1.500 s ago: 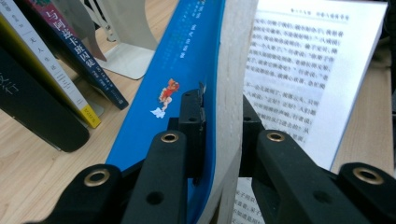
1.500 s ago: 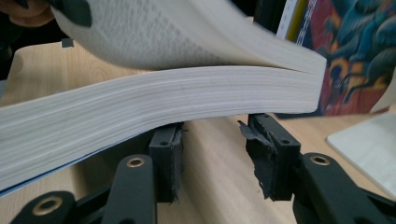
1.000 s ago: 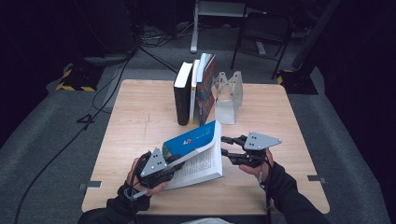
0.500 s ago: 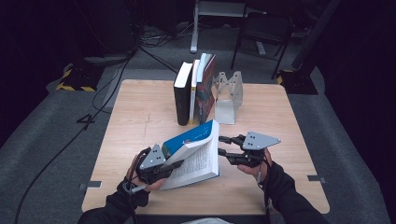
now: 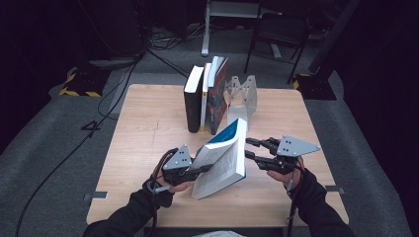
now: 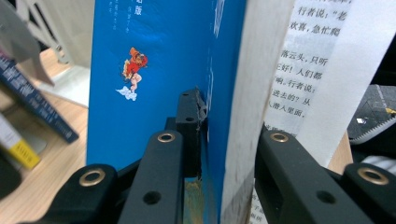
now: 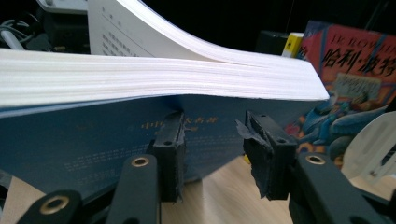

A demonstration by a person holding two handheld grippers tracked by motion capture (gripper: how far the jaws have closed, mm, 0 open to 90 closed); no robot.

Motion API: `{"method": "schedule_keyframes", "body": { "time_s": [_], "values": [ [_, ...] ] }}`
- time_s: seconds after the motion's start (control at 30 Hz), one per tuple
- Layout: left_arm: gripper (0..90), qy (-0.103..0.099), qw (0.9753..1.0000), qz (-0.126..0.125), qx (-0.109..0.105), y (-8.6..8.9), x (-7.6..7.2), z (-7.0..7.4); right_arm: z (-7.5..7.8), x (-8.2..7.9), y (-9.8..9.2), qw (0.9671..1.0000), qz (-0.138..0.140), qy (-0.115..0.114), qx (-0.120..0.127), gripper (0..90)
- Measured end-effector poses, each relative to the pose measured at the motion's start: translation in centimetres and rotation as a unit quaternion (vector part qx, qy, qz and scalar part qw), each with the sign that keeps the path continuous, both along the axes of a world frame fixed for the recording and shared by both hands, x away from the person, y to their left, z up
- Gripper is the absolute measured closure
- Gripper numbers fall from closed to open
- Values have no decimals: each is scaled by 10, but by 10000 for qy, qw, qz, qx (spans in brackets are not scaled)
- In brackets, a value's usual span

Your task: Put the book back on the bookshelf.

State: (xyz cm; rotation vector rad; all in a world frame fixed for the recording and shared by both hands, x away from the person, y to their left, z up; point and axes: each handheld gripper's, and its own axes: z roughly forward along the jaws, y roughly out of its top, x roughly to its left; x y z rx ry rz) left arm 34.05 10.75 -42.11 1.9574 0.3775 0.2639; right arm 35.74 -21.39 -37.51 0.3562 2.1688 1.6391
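**A floppy blue book held up on its edge**

The blue book (image 5: 223, 155) stands tipped on the table (image 5: 148, 128), just in front of the row of books (image 5: 205, 98) that stand upright. The left gripper (image 5: 200, 171) is clamped on the cover and most of the pages. The right gripper (image 5: 249, 149) is just beside the book's back, its jaws apart and holding nothing. The book is thick and looks heavy. Its cover is soft and smooth, so it could bend or slip. Some pages hang loose. Gripping near the spine should hold it best.
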Motion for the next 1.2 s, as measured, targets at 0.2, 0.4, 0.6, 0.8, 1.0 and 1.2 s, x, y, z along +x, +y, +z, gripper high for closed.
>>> {"method": "schedule_keyframes", "body": {
  "time_s": [0.2, 0.4, 0.6, 0.8, 1.0, 1.2],
  "values": [
    [772, -41, 9999, -108, -94, -9, 8, -1, 6, 0, -4, 10000, -48, -29, 70, 586],
    [772, -56, 9996, -153, -212, -15, 18, -3, 10, -2, -2, 9998, -155, -82, 118, 619],
    [774, -108, 9997, -93, -213, -11, 24, -3, 14, -3, 6, 9996, -224, -191, -53, 630],
    [758, -128, 9997, 11, -184, -4, 22, -4, 10, -4, 18, 9989, -347, -252, -170, 593],
    [730, -315, 9993, 190, 65, 0, 8, -5, 8, -8, 22, 9986, -372, -302, -239, 568],
    [708, -355, 9986, 277, 289, 7, -3, -6, 3, -9, 27, 9986, -282, -257, -355, 564]
  ]
}}
